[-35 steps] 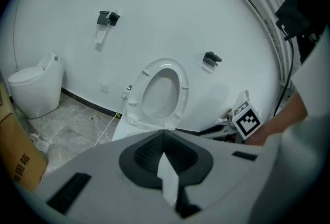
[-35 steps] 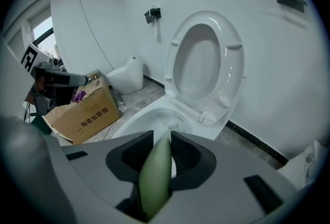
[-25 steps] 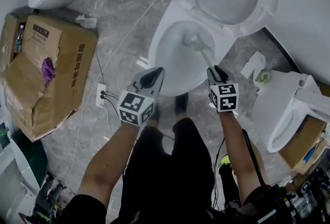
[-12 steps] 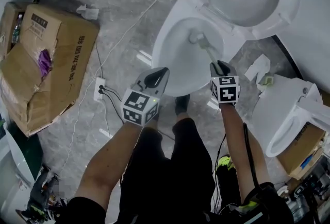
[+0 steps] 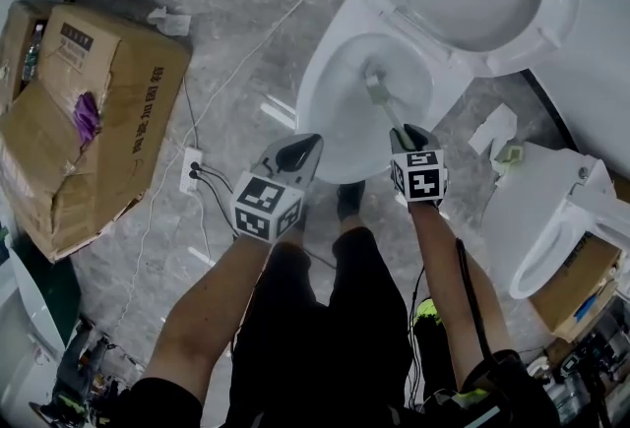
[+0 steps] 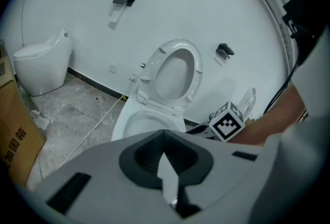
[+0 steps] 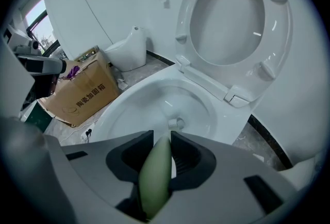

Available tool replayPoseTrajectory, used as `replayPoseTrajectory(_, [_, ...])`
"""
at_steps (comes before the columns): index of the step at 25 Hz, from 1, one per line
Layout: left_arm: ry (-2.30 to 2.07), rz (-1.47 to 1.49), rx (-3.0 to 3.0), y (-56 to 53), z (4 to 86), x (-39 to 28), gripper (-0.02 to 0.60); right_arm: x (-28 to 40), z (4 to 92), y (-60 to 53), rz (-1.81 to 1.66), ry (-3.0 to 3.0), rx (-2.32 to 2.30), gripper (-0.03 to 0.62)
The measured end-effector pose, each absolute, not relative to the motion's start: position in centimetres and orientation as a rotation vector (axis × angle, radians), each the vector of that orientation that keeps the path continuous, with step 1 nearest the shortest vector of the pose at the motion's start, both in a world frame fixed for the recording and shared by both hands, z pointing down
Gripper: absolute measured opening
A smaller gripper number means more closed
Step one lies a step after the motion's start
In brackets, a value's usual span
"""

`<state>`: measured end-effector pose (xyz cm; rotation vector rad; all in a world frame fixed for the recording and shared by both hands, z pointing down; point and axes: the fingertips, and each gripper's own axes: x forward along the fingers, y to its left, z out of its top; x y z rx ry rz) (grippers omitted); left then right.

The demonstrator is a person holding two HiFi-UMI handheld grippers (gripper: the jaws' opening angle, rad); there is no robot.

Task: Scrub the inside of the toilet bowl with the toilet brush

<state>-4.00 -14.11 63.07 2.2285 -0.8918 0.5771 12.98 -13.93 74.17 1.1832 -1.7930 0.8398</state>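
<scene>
From the head view we see the brush (image 5: 387, 104) reaching down into the bowl (image 5: 325, 121), with its head low in the middle. The right gripper (image 5: 411, 133) holds the handle at the near rim of the bowl. The left gripper (image 5: 295, 152) hangs just outside that near rim, touching nothing.

In the left gripper view we see its jaws pressed together with nothing in them. The bowl is ahead, but we cannot see the brush here.

The right gripper view shows what the head view cannot. The jaws are squeezed tight on the green handle, and the brush head sits by the hole at the bottom of the bowl.

We think a hard push could make the smooth handle slip or twist in the jaws. A quick swipe could also splash any water over the bowl's rim.
</scene>
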Motion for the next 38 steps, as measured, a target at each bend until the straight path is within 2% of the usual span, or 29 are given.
replayPoseTrajectory(19, [-0.888,0.576,2.244,-14.0,62.7,-5.8,0.009,9.6,74.5,-15.0,0.875,-1.820,1.184,0.110])
replayPoseTrajectory(38, [-0.881,0.563,2.238,-14.3,63.0,-4.5,0.009,11.7,74.9,-20.6,0.793,-1.815,1.229,0.110])
